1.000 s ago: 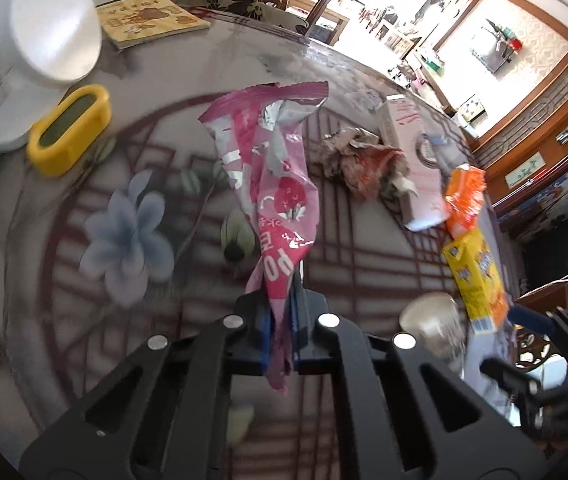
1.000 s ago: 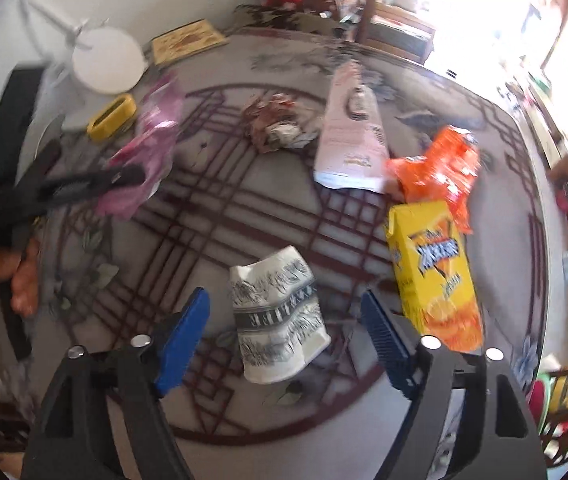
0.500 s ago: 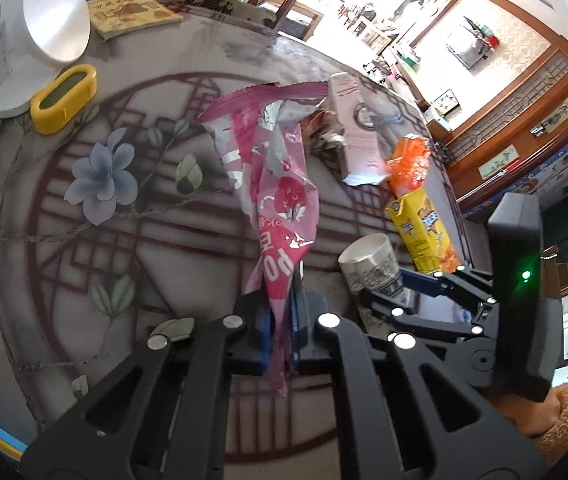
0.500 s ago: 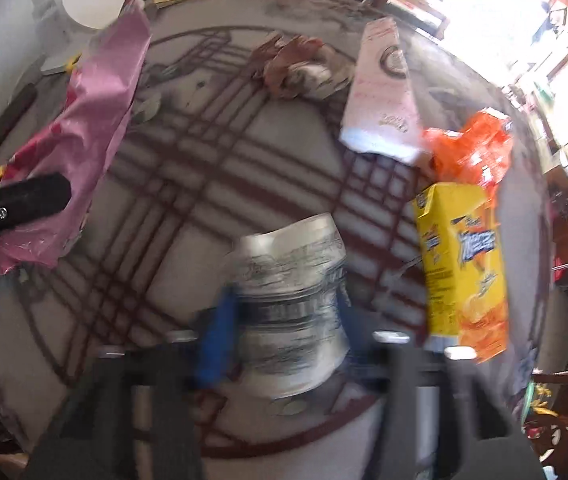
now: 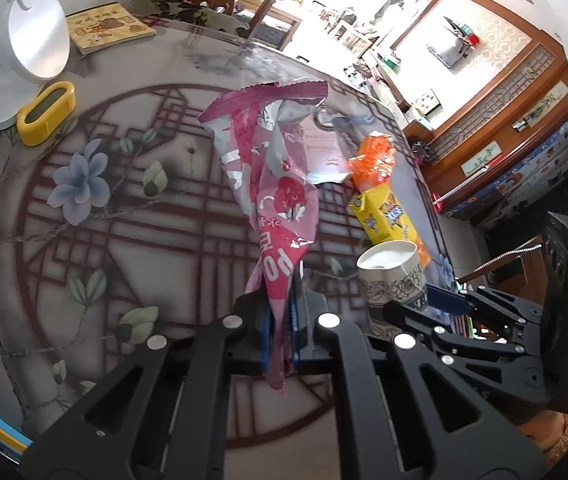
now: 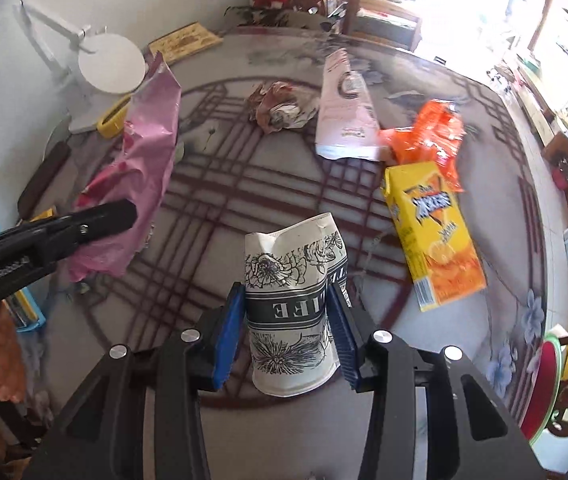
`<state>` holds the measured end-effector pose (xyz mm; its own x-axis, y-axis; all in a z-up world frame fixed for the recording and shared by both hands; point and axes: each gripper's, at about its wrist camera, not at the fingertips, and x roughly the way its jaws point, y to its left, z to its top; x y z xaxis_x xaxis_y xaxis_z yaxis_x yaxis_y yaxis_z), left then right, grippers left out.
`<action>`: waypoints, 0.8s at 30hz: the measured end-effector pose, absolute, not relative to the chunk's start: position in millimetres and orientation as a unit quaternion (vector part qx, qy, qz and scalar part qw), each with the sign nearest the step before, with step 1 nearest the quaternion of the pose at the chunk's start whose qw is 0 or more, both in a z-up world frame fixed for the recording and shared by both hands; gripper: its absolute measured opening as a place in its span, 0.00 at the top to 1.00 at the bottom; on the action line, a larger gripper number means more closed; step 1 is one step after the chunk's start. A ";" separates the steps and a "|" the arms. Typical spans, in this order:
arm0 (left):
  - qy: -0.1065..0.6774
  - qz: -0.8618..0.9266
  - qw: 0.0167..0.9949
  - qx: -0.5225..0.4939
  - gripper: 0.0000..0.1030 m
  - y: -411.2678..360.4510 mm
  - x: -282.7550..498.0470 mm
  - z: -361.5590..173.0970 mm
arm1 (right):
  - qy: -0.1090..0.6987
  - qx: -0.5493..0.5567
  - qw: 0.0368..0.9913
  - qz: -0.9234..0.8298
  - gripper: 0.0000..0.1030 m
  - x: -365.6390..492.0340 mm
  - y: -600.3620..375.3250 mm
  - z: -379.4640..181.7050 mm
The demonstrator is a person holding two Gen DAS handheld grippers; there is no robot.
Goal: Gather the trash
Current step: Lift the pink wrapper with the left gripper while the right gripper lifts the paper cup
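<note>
A round glass-topped table with a dark red lattice and flower print (image 5: pixel 96 216) fills a sunlit room with wooden cabinets. In the left wrist view, the left gripper (image 5: pixel 280 332) is clamped on the tail of a crinkled pink foil snack wrapper (image 5: pixel 272 184), whose long axis runs up toward twelve o'clock; at three o'clock the right gripper (image 5: pixel 436 300) holds a paper cup. In the right wrist view, the right gripper (image 6: pixel 284 332) squeezes a dented white paper cup with black floral print (image 6: pixel 292 304), lifted clear; the yellow juice carton (image 6: pixel 432 236) lies at two o'clock, lengthwise away, nearer this hand, with the orange foil bag (image 6: pixel 424 136), the flattened pink-and-white paper packet (image 6: pixel 344 112) and the crumpled paper wad (image 6: pixel 280 108) beyond.
</note>
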<state>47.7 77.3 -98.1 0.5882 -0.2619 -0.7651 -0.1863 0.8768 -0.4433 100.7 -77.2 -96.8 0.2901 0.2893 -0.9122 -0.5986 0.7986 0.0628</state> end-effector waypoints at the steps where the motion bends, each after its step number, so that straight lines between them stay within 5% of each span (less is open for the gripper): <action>1: 0.452 -0.026 0.857 -0.247 0.93 73.9 47.1 -96.9 | 0.524 -0.144 0.791 0.279 0.60 98.4 -80.6 -94.9; 24: 0.451 -0.126 0.857 -0.217 0.93 -2.6 30.9 -81.3 | 0.520 -0.084 0.827 0.195 0.60 53.5 -168.7 -66.1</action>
